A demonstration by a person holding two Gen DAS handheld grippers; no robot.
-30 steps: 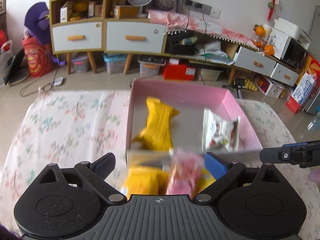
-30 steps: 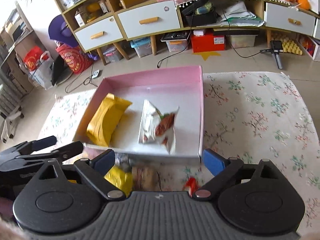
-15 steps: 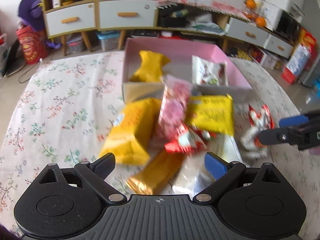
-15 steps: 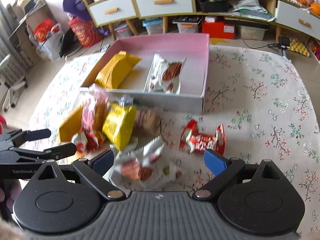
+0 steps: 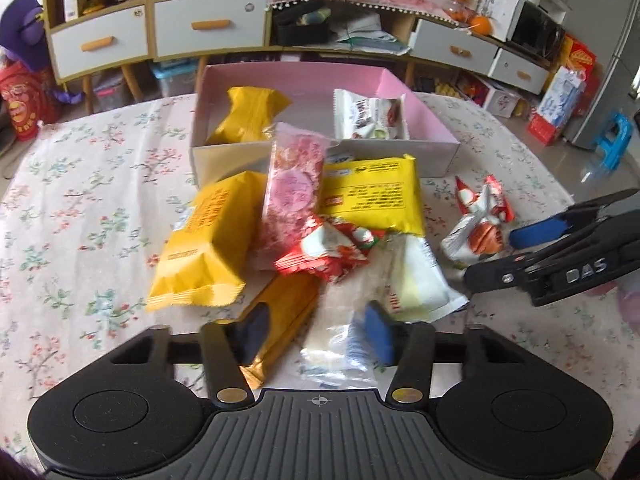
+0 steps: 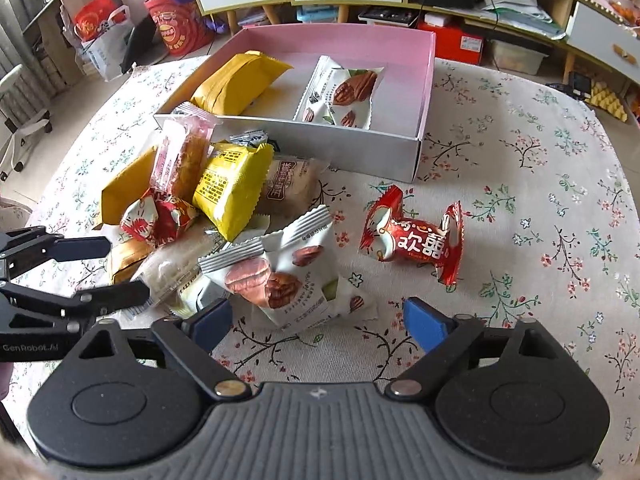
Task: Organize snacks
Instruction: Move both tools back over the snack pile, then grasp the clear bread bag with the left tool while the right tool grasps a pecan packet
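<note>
Pink box (image 6: 424,92) — two packets filed inside. Snack pile (image 5: 320,216) awaits on surface. Left gripper (image 5: 316,332) and right gripper (image 6: 316,316) — fingers spread, ready to pick.

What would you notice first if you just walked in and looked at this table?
First, the jumbled pile of snack packets heaped on the flowered tablecloth, just in front of the pink box. Next, a shiny red candy wrapper lying alone, right of the pile. The box holds two packets.
</note>
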